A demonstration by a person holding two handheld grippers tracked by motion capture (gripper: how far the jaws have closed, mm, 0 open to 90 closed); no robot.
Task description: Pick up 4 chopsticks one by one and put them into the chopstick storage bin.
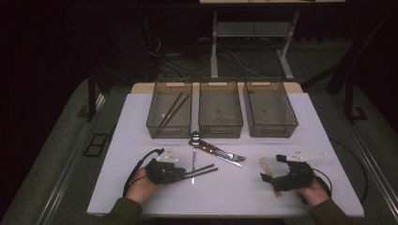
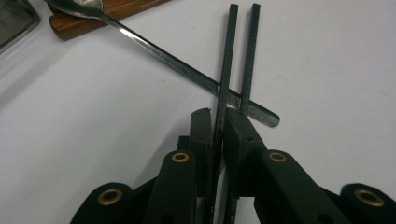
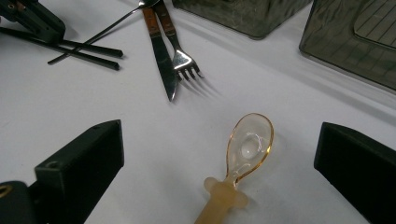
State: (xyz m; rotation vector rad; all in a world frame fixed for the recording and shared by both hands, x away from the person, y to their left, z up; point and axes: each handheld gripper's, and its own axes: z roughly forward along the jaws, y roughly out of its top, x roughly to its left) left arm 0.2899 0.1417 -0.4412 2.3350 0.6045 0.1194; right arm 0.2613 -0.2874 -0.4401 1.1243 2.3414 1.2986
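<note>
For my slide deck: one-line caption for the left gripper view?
Left gripper shut on one black chopstick, its twin alongside, both crossing a metal spoon.

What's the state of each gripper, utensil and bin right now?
left gripper: shut on chopsticks.
right gripper: open, jaws either side of the clear spoon, not touching it.
chopsticks: flat on the table, crossing over the metal spoon's handle.
metal spoon: lying flat.
clear spoon: lying bowl up.
knife and fork: lying side by side.
left bin: holds one pair of chopsticks.
middle bin, right bin: empty.
</note>
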